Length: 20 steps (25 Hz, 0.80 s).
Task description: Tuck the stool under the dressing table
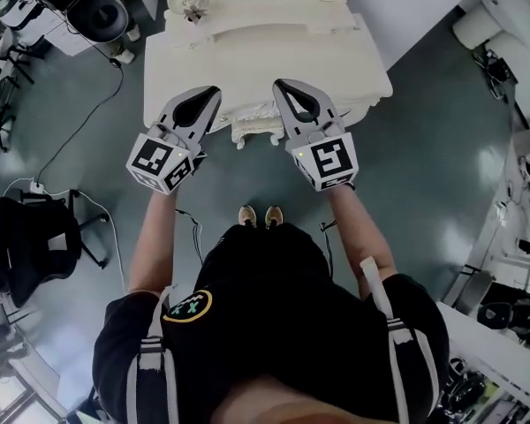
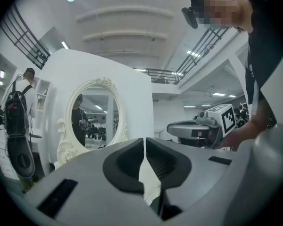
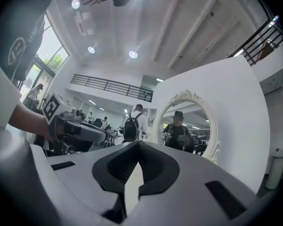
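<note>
A cream dressing table (image 1: pixel 353 60) stands ahead of the person, with its oval mirror (image 2: pixel 92 114) (image 3: pixel 186 124) on a white panel. The carved edge and short legs of the cream stool (image 1: pixel 256 132) show just under the table's front edge. My left gripper (image 1: pixel 214 91) (image 2: pixel 145 140) and right gripper (image 1: pixel 280 85) (image 3: pixel 137 145) are held up side by side in front of the table, pointing level at it. Both are shut with nothing between the jaws. Neither touches the stool or the table. Each gripper view also shows the other gripper beside it.
A black office chair (image 1: pixel 35 237) stands at the left, with a cable (image 1: pixel 79 131) across the grey floor. The person's feet (image 1: pixel 260 215) are a step back from the table. A white bench (image 1: pixel 495 343) runs along the right. A person with a backpack (image 2: pixel 19 121) stands near the mirror panel.
</note>
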Each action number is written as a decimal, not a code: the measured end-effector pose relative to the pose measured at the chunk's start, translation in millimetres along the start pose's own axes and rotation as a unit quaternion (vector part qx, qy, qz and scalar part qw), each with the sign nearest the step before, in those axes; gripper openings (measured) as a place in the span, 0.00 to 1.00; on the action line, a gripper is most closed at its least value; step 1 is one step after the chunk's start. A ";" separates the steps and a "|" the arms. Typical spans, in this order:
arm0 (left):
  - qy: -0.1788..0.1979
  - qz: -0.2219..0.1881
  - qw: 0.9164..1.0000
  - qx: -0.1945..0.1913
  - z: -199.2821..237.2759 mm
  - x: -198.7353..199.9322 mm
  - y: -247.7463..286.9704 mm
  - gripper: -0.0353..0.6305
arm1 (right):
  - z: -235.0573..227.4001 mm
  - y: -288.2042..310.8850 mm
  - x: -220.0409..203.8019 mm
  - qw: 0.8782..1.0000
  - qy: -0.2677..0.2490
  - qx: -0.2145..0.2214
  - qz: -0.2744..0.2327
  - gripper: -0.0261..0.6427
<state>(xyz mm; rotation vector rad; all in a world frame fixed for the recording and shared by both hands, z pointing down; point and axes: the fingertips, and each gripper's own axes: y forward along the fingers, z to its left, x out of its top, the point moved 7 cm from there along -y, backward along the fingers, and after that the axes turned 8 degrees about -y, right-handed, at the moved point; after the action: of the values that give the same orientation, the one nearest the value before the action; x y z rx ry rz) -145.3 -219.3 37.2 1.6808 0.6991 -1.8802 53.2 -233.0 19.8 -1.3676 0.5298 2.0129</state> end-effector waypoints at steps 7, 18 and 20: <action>0.014 -0.004 1.000 -0.010 5.8 9.0 1.3 0.10 | -0.3 12.7 4.4 1.000 0.004 -0.001 -0.006 0.07; 0.017 -0.004 1.000 -0.010 9.0 8.2 15.5 0.10 | -7.2 21.0 -7.8 1.000 0.020 0.016 0.003 0.07; 0.019 -0.003 1.000 -0.010 9.0 8.5 18.4 0.10 | -7.9 21.5 -7.8 1.000 0.020 0.020 0.001 0.07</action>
<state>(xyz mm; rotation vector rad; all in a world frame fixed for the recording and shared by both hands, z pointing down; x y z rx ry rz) -140.2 -239.2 28.9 1.7067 0.7362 -1.8445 45.5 -255.6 23.5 -1.3857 0.5850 1.9696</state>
